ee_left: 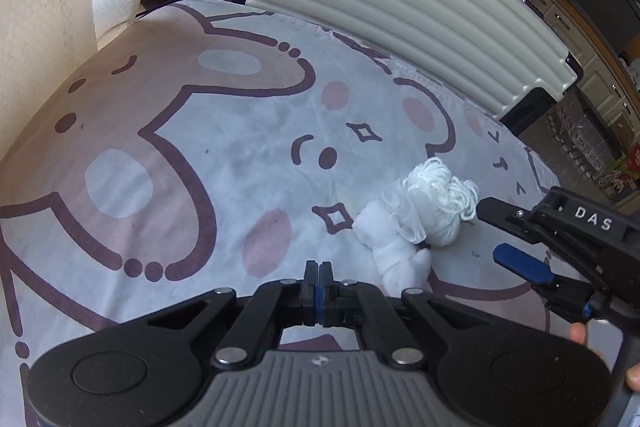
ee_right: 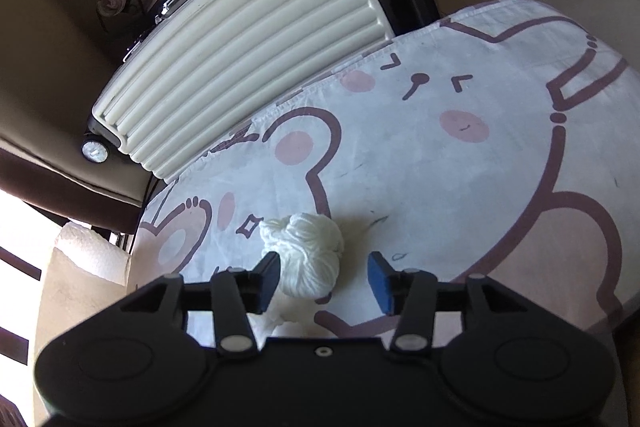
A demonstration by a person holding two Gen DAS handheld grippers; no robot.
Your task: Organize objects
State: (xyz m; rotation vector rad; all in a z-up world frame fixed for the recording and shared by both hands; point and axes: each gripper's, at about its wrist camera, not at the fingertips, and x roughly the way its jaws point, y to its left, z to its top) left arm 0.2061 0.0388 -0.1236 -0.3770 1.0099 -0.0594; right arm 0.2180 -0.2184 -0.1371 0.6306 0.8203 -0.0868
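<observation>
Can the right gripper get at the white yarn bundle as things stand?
Probably yes. The right gripper is open, and the yarn bundle lies on the printed cloth just ahead, nearer one finger, with nothing in between. The shut left gripper sits clear.

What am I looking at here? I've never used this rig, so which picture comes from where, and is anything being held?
A person holds a two-finger gripper in each hand, with a camera on each. The left-wrist view shows the left gripper shut on nothing. The right-wrist view shows the right gripper open, a white yarn bundle between its fingers, ungripped. The bundle lies on a cartoon-bear cloth, touching a crumpled white fabric piece. Behind stands a ribbed cream suitcase. Nothing is held.
</observation>
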